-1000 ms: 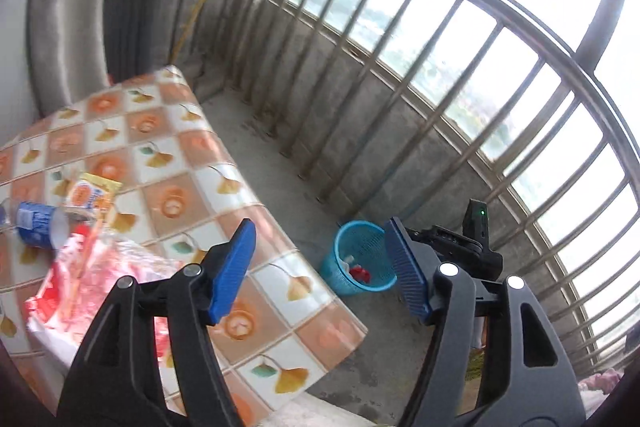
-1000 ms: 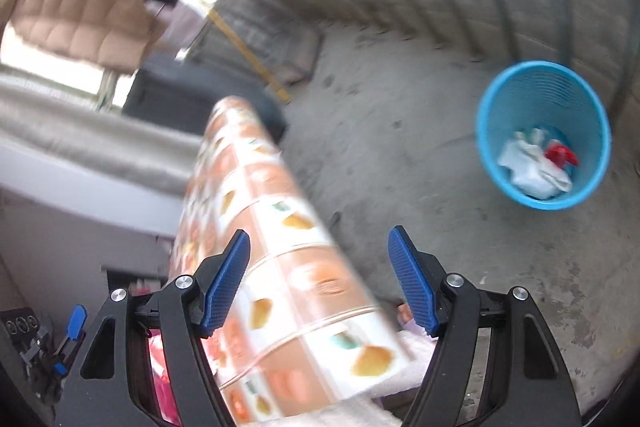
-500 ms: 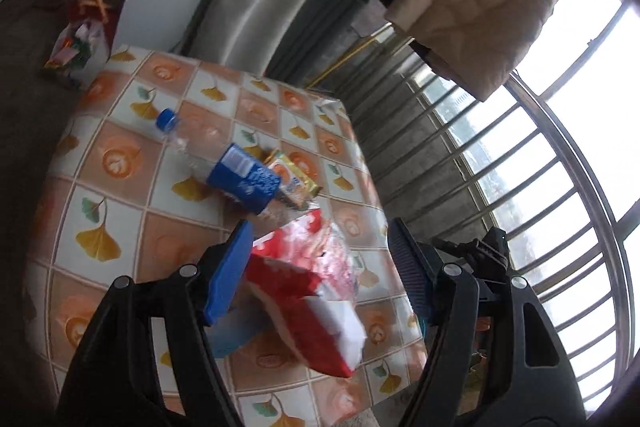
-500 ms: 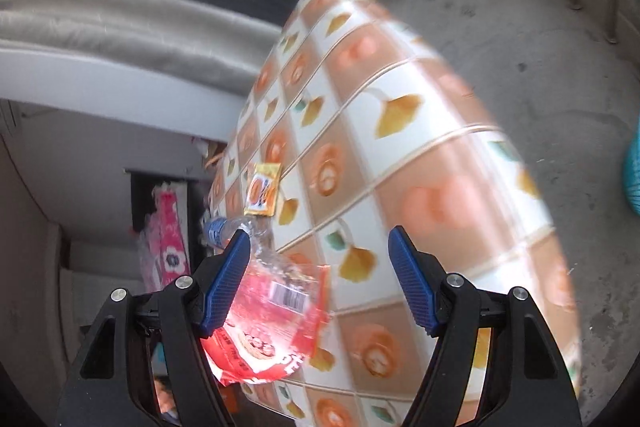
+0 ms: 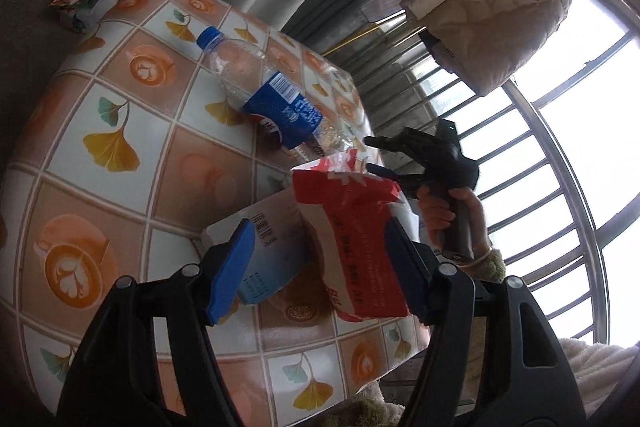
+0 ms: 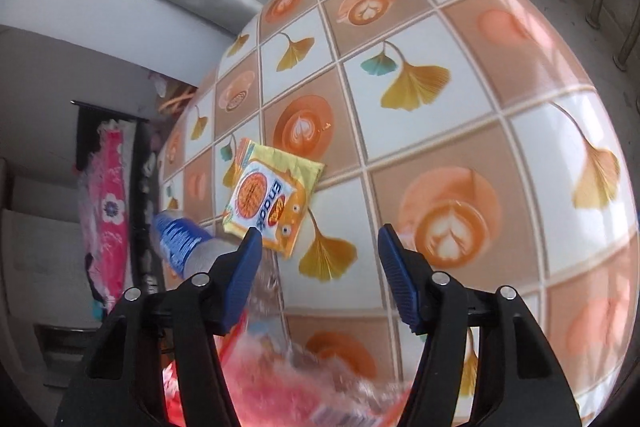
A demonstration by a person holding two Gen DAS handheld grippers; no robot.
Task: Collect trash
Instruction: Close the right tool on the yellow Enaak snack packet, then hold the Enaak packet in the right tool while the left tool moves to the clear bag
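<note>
Bottle (image 5: pixel 266 95), red bag (image 5: pixel 356 243), yellow packet (image 6: pixel 270 197) remain on the surface (image 5: pixel 120 107); both hand-held grippers (image 5: pixel 316 273) (image 6: pixel 320 263) gape empty, right's jaws just narrowing.

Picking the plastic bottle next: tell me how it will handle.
The plastic bottle lies on its side on the table, so a nudge would probably roll it. It looks clear and empty, likely light. Its thin, smooth wall may dent or slip under the tongs.

Upside-down "ENDOOK"-like lettering on yellow snack packet (image 6: pixel 269 195); other print illegible.
</note>
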